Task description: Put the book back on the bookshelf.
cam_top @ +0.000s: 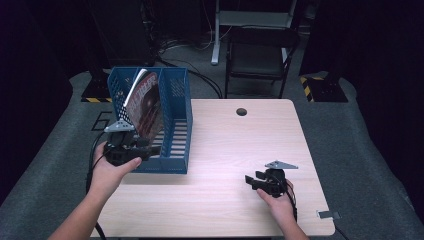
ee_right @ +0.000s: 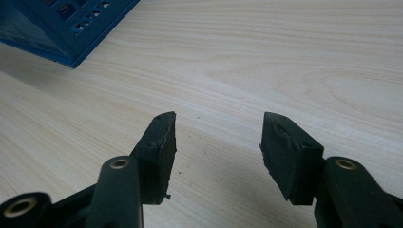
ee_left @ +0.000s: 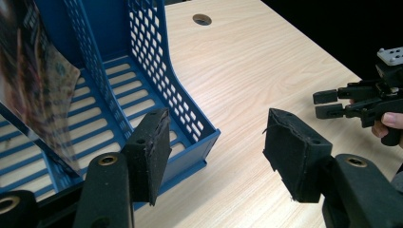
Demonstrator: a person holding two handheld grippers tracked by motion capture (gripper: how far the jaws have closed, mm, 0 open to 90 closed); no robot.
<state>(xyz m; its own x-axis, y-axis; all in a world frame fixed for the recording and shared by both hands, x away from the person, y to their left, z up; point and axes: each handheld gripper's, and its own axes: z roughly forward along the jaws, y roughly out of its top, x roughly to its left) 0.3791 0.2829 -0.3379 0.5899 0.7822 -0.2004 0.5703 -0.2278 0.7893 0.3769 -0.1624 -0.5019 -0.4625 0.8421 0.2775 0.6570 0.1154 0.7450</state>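
- Over the table point(cam_top: 235, 150), in the high view, the blue file rack point(cam_top: 172, 125) stands at the left side and serves as landmark; a magazine point(cam_top: 144, 102) leans tilted inside it against the left wall, its glossy cover bowed, probably because the wide bay gives it nothing to stand against; the left gripper point(cam_top: 131, 145) is held at the rack's open front end, close to the magazine's lower edge, though contact cannot be told; the right gripper point(cam_top: 265, 181) rests low over bare wood well to the right of the rack, seemingly waiting; a round cable hole point(cam_top: 241, 111) lies beyond the rack's right side, and a dark chair point(cam_top: 260, 52) stands on the floor behind the table, neither in the way.
- Along the left gripper point(ee_left: 216, 152) in its own view, the jaws stand wide apart and hold nothing; the near jaw overlaps the rack's point(ee_left: 185, 109) perforated right wall, which could obstruct a reach inward; the magazine point(ee_left: 35, 80) slants at the rack's far left; the right gripper point(ee_left: 356, 102) shows off to the rack's right.
- Right of the rack point(ee_right: 66, 26), in the right gripper view, the right gripper point(ee_right: 218, 147) has its jaws spread and empty above the wood; only the rack's corner is near, well clear.
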